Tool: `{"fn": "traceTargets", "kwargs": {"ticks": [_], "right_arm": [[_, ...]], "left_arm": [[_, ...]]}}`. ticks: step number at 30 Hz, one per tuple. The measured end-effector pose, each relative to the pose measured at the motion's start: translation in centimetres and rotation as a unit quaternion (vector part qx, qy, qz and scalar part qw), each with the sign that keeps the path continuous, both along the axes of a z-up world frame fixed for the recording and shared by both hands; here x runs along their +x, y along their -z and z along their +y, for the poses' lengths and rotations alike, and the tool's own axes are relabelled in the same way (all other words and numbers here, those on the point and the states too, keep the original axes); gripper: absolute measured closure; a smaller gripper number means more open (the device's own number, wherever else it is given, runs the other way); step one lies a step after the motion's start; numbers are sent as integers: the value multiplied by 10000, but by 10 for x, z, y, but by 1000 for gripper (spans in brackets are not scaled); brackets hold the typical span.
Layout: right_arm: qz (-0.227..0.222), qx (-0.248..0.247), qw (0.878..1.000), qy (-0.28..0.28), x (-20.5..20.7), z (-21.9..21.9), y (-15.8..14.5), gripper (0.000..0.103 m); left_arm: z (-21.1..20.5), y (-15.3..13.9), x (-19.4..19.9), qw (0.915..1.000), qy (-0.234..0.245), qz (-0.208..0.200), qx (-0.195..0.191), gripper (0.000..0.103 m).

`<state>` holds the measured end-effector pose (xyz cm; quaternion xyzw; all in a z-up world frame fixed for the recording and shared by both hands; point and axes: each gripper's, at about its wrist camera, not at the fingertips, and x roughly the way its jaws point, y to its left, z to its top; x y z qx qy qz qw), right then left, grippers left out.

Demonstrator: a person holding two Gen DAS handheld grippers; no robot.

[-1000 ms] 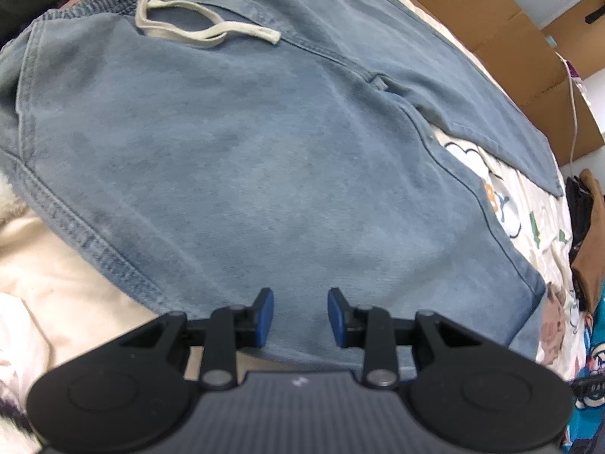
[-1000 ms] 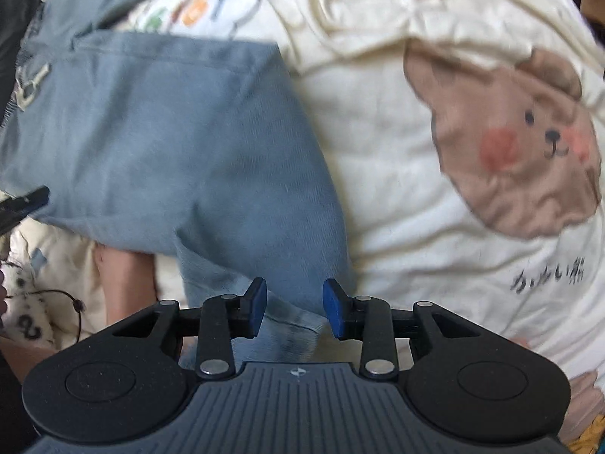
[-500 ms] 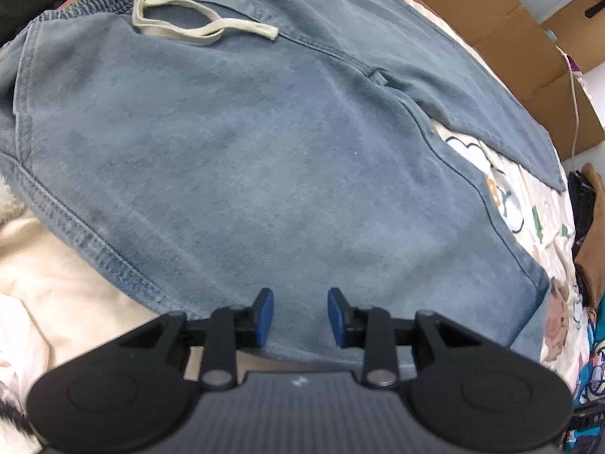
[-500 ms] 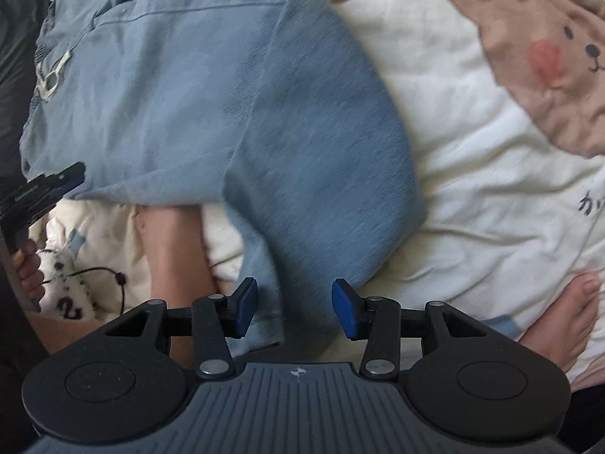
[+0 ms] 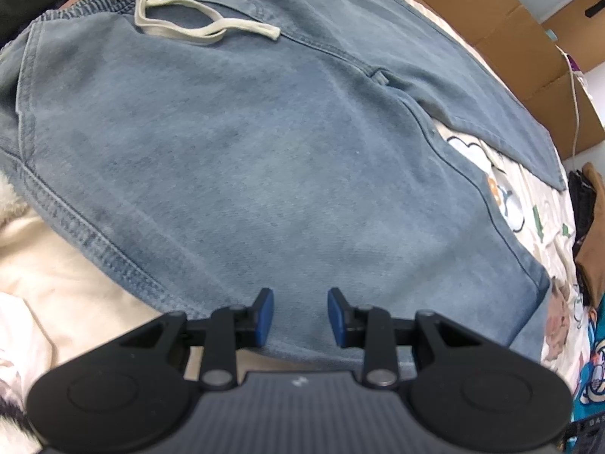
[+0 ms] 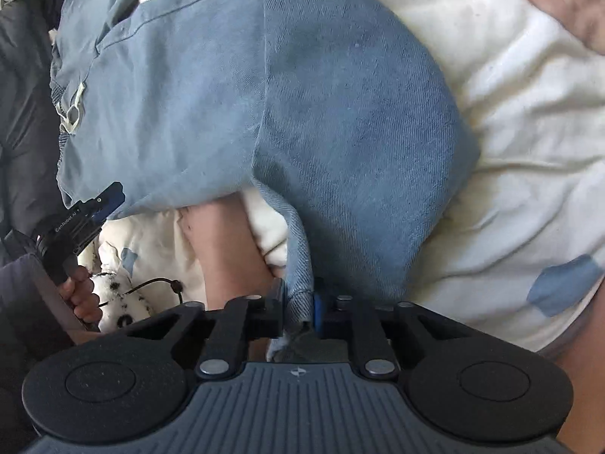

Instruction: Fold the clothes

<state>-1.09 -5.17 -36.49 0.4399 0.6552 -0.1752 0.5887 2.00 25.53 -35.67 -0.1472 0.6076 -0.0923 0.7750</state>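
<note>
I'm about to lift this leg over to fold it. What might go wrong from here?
The right tongs pinch only the hem corner of the shorts, so the denim may slip free. The left tongs are open, pinning nothing, so the whole garment may drag. The drawstring lies loose and could bunch inside the fold.

Light blue denim shorts (image 5: 264,159) lie spread flat on a cream printed bedsheet (image 5: 56,265), elastic waistband and off-white drawstring (image 5: 189,30) at the far end. One leg hem (image 6: 298,302) is lifted, bunched and pinched.
</note>
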Motion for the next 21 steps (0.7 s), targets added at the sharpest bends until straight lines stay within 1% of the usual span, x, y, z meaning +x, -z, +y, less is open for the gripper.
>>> {"fn": "traceTargets", "kwargs": {"ticks": [3, 6, 8, 11, 14, 17, 19, 21], "right_arm": [[110, -306, 9992, -242, 3, -13, -27, 94], [233, -626, 9966, -486, 6, -27, -54, 94], [359, -860, 9935, -657, 6, -38, -73, 94], [661, -1227, 9862, -891, 1, -59, -101, 94], [1033, -1651, 9751, -1058, -8, -79, -123, 94], [1454, -2191, 9587, -1082, -21, -102, -139, 94], [1682, -2406, 9502, -1049, -29, -121, -147, 95], [1878, -2510, 9426, -1153, -32, -134, -149, 95]], "left_arm": [[3, -3, 0, 10000, 31, -18, 37, 70], [6, -3, 1, 10000, -40, -13, 24, 70], [6, -3, 1, 10000, -67, -10, 20, 70], [4, -3, 1, 10000, -59, -38, 40, 70], [5, -3, -1, 9999, -96, -61, 120, 70], [8, 0, -1, 9998, -163, -18, 127, 70], [7, 0, -1, 9998, -154, -8, 126, 70], [6, 1, -1, 9998, -121, -7, 126, 70]]}}
